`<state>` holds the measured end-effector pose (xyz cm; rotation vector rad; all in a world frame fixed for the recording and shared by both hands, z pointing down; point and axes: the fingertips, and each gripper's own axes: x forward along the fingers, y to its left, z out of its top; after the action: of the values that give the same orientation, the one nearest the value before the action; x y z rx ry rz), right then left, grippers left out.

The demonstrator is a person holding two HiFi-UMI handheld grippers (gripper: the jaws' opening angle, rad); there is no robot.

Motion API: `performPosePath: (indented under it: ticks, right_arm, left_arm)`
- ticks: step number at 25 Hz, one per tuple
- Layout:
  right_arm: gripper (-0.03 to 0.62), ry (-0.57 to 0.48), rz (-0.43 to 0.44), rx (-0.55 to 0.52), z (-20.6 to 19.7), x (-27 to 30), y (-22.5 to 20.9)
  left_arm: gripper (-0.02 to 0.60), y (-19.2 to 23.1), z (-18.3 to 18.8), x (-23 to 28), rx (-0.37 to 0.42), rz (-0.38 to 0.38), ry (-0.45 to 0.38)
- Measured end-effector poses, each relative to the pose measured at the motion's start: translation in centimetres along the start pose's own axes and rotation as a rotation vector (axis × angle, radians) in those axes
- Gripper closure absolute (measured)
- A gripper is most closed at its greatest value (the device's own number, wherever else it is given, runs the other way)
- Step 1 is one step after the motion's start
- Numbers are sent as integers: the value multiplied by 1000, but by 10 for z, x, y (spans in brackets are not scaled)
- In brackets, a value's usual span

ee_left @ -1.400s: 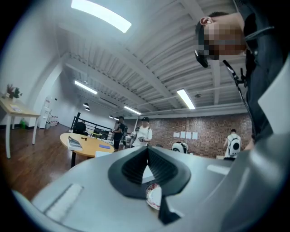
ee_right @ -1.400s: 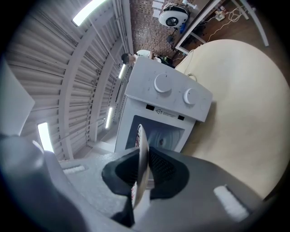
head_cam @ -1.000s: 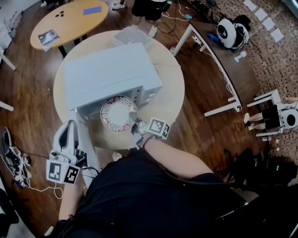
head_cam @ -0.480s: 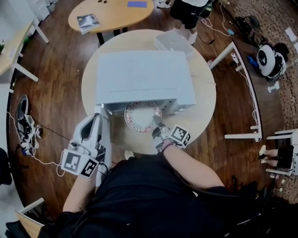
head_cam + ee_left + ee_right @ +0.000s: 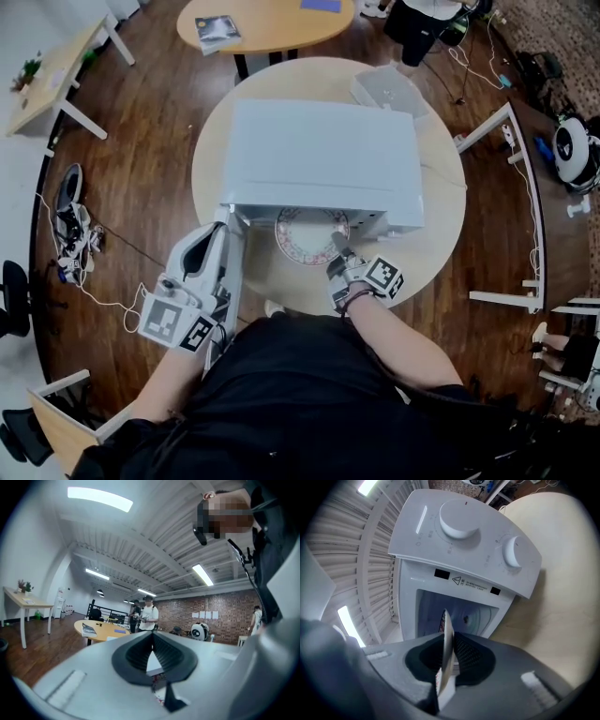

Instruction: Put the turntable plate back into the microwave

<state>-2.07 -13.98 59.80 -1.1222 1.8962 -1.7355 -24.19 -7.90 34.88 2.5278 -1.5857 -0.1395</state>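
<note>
– On the round table, in the head view, what stands there?

– A white microwave, its door swung open toward the person. The turntable plate lies flat at the mouth of the cavity. Its far part is hidden under the microwave's front edge and its near part sticks out over the table.

– Who has hold of it?

– The right gripper pinches its near rim. The left gripper lies alongside the open door; whether it touches the door I can't tell.

– And the left gripper view?

– Its jaws meet at the tips with nothing caught between them. Beyond them is a room with a wooden table and a person standing behind it.

– The right gripper view?

– The jaws are clamped on the plate's rim, which shows edge-on as a thin blade between the pads. The plate's far edge lies across the open cavity. Beside the cavity is the control panel with its two knobs.
</note>
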Motion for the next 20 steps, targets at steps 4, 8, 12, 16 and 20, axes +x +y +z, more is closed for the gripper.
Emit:
performPosePath:
  ticks: [4,8,12,16,20]
  right_arm:
    - [565,11,-2,3,-5,5,0]
    - [565,15,-2,7,-5,9,-1]
    - [565,5,-1,7,-3,13,-4]
    - [565,-20,-43,-26,0,19,-11]
    - [565,-3,15,5,-6,35,4]
  left_arm:
    - [578,3,1,-2,4,9,9]
    - [578,3,1,0,8,14,13]
    - [578,1,-5,3,8,1,23]
    - [578,5,-4,7,-7,-17,24]
    - [578,8,0,10,-12,-8,27]
